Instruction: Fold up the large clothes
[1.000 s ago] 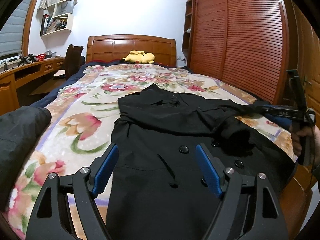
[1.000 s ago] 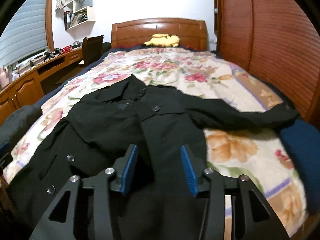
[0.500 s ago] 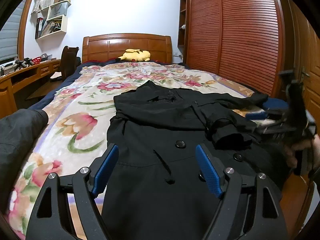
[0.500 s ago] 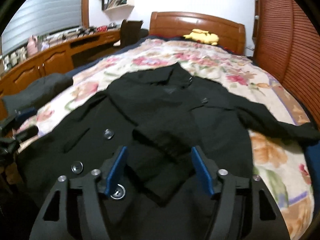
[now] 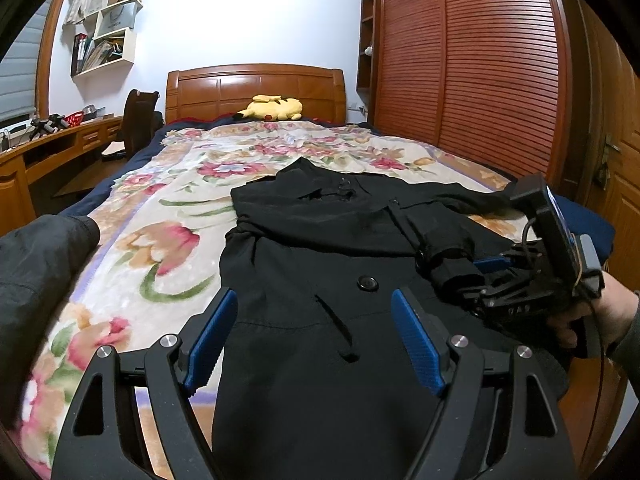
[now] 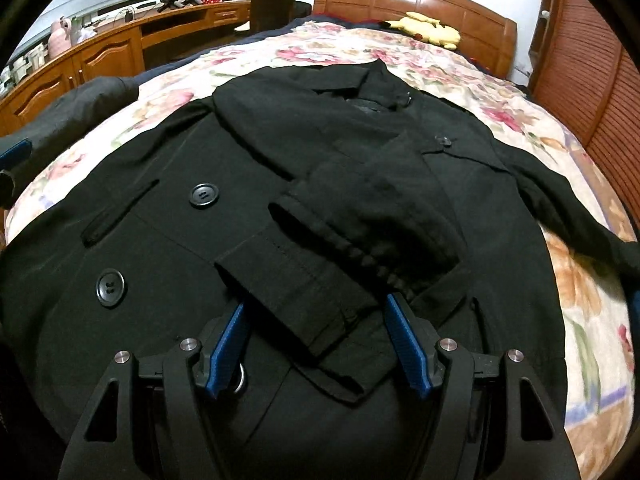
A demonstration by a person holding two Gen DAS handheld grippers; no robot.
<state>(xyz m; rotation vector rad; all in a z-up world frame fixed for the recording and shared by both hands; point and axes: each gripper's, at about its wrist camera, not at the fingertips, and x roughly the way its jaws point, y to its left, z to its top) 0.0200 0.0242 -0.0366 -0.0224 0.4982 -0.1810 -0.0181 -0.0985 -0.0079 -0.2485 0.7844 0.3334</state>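
**Black coat spread on the bed, one sleeve folded across its front**

A black coat [image 6: 168, 248] lies flat, front up, on a flowered bedspread [image 5: 168, 240], its collar [image 6: 360, 80] toward the wooden headboard [image 5: 256, 88] and its hem toward the foot of the bed. One sleeve [image 6: 320, 248] is folded across the chest, and its cuff [image 6: 296, 300] rests on the coat front beside two large dark buttons [image 6: 204, 196]. The other sleeve [image 6: 568, 208] stretches out sideways over the bedspread toward the wardrobe side.

The right gripper [image 6: 316, 344] hangs low over the folded cuff, tilted down. Its blue pads [image 6: 404, 340] stand apart on either side of the cuff end; the cloth lies between them, but the pads do not press on it. In the left wrist view, this gripper [image 5: 492, 276] sits at the right edge of the coat, with a hand [image 5: 600, 312] wrapped around its grip.

The left gripper [image 5: 316, 340] hovers above the lower part of the coat with its jaws wide and nothing between them. A dark sleeve [image 5: 36, 280] shows at the left edge of that view.

Beyond the coat, a yellow plush toy [image 5: 272, 109] lies against the headboard. A slatted wooden wardrobe [image 5: 480, 72] runs along one side of the bed. On the other side stand a wooden desk [image 6: 120, 44], a dark chair [image 5: 138, 120] and wall shelves [image 5: 104, 40] holding books and papers.
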